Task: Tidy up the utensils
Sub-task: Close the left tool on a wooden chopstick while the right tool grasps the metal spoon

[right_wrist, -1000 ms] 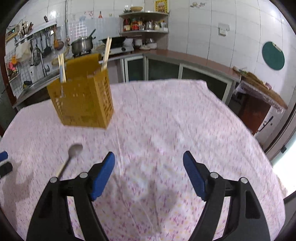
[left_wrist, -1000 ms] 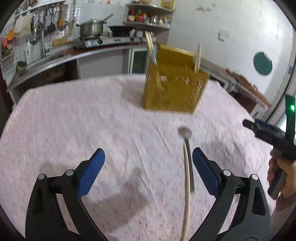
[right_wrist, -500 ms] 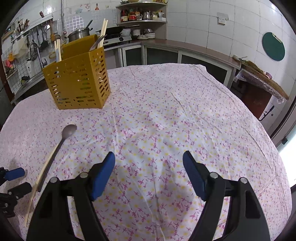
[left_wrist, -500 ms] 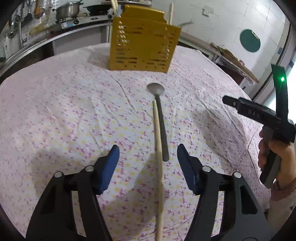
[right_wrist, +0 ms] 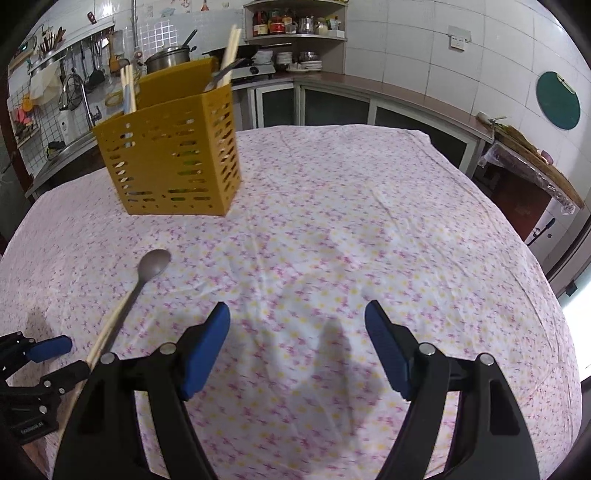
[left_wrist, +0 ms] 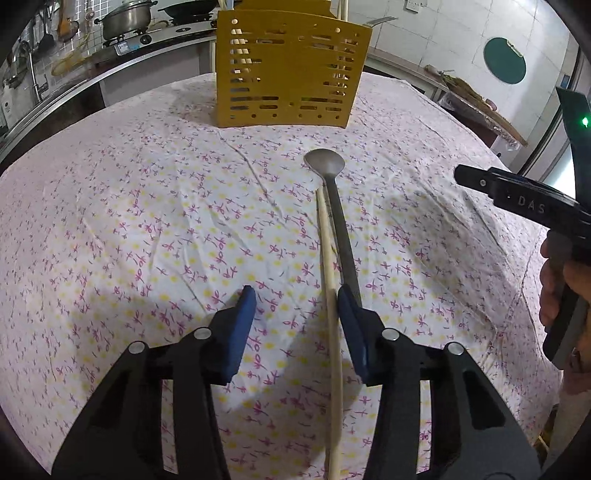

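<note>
A yellow slotted utensil holder (left_wrist: 288, 70) stands upright on the flowered tablecloth, with chopsticks and a metal utensil in it; it also shows in the right wrist view (right_wrist: 173, 162). A grey metal spoon (left_wrist: 338, 218) and a wooden chopstick (left_wrist: 330, 295) lie side by side in front of it. My left gripper (left_wrist: 295, 306) is open and low over the cloth, the chopstick between its fingers, the spoon handle at its right finger. My right gripper (right_wrist: 297, 325) is open and empty, right of the spoon (right_wrist: 147, 273).
The table (right_wrist: 369, 221) is covered with a wrinkled pink-flowered cloth. Behind it run a kitchen counter with a sink (right_wrist: 74, 144), a stove with a pot (right_wrist: 170, 61) and a corner shelf (right_wrist: 299, 29). The right gripper and hand show at the left view's right edge (left_wrist: 535, 206).
My left gripper has dropped lower and forward onto the spoon and chopstick, and its fingers have narrowed around them. The right gripper has stayed open and shifted slightly.
</note>
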A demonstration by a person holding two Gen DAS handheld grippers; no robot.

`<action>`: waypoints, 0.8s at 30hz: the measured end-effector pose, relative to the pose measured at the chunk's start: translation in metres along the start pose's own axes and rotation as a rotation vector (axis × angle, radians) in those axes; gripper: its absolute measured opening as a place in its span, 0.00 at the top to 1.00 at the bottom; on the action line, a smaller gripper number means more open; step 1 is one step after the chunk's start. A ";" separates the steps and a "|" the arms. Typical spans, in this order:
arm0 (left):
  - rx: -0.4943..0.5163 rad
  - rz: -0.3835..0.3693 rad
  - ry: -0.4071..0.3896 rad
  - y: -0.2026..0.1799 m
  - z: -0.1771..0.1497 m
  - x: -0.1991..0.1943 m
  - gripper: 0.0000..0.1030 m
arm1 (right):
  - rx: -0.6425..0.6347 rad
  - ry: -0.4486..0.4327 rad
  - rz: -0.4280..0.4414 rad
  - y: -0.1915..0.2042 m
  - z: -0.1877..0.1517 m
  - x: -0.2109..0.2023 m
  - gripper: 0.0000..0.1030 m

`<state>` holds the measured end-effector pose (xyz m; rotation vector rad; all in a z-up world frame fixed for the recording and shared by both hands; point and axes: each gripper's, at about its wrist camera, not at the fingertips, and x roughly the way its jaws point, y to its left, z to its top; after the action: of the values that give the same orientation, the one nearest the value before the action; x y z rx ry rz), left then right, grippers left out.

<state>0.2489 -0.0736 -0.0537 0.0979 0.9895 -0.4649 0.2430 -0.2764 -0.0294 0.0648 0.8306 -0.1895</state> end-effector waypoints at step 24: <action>0.014 0.049 0.038 0.015 0.018 0.009 0.93 | -0.032 0.085 0.020 0.048 0.012 0.015 0.35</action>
<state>0.2731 -0.0683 -0.0534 0.1441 1.0191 -0.4268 0.2706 -0.2327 -0.0336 0.0517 0.9169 -0.1553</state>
